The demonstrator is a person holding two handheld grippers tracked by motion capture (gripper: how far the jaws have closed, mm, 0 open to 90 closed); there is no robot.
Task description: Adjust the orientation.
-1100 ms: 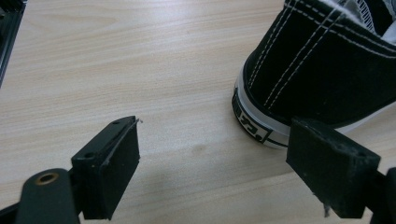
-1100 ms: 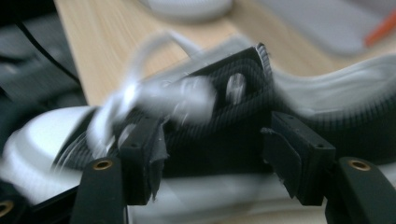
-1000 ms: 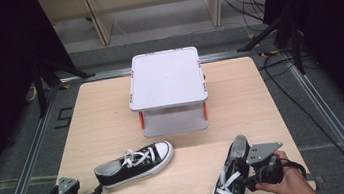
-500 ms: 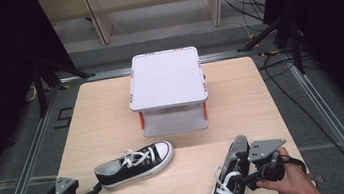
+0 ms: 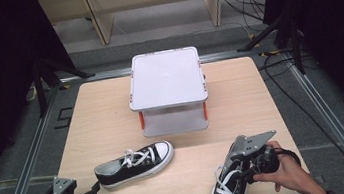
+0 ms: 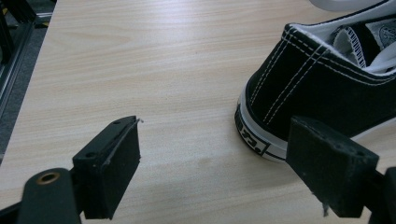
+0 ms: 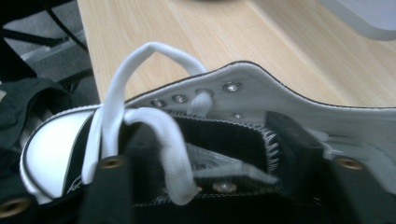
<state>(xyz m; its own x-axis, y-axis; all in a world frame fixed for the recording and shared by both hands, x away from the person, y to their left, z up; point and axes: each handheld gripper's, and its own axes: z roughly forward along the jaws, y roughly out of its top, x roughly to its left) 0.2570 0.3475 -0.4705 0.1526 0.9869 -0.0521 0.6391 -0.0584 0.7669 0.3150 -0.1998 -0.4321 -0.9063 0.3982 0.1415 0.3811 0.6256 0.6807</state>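
High view: at six o'clock on the wooden table [image 5: 112, 120], the right gripper [image 5: 242, 168] is set into the mouth of a black-and-white sneaker [image 5: 230, 187] lying toe toward the person, presumably so the shoe can be lifted by its upper. Its jaws have just been closing; in the right gripper view they stand partly open, one inside the opening beside the tongue [image 7: 219, 140], one by the white lace [image 7: 116, 107], and a firm pinch cannot be told. At seven o'clock the left gripper [image 5: 91, 192] is held wide open, empty, just behind the heel of the second sneaker [image 5: 135, 162], probably ready to grasp it. At twelve o'clock a lidded plastic box [image 5: 167, 77] is seen. Compared with a second ago, both shoes and the box are unmoved.
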